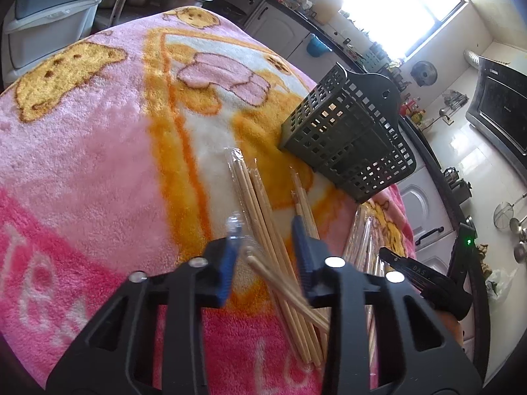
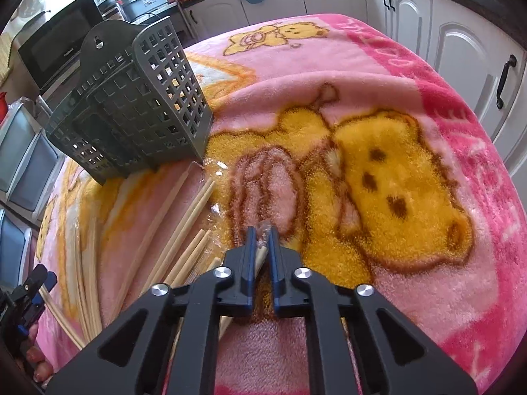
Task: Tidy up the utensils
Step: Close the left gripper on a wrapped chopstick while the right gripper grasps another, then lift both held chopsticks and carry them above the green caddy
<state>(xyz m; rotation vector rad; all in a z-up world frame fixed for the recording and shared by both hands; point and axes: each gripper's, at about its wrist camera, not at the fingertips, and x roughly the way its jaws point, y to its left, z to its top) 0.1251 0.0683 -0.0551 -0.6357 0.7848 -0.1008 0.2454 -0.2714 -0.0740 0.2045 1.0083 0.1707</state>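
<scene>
The pale wooden chopsticks in clear plastic sleeves (image 1: pixel 260 204) will be light and stiff, but the film over them looks slick, so a single pair could slide or swivel in a pinch. My judgement is that the safest hold is across the sticks partway along the shaft, not at the loose, crinkled end of the sleeve, where only film would be caught. They are thin and could roll on the soft pile beneath them.

They look like slim, straight, tan sticks, mostly paired, some lying parallel and one pair crossed over the others. They lie scattered just in front of the dark grey perforated plastic utensil basket (image 1: pixel 349 131), which rests tilted on the pink and yellow fleece blanket with bear pictures (image 1: pixel 98 151) that covers the counter. The sticks' far ends point toward the basket; the nearest ones stop just short of its lower edge.

The left tool (image 1: pixel 266 247) is spread, its blue-padded fingers straddling several sticks in front of the basket without pinching any. The right tool (image 2: pixel 262 247), to the right of the basket as its own camera sees it, is pressed nearly together on one wrapped pair of chopsticks (image 2: pixel 262 251), whose crumpled sleeve tip pokes out between the pads.
</scene>
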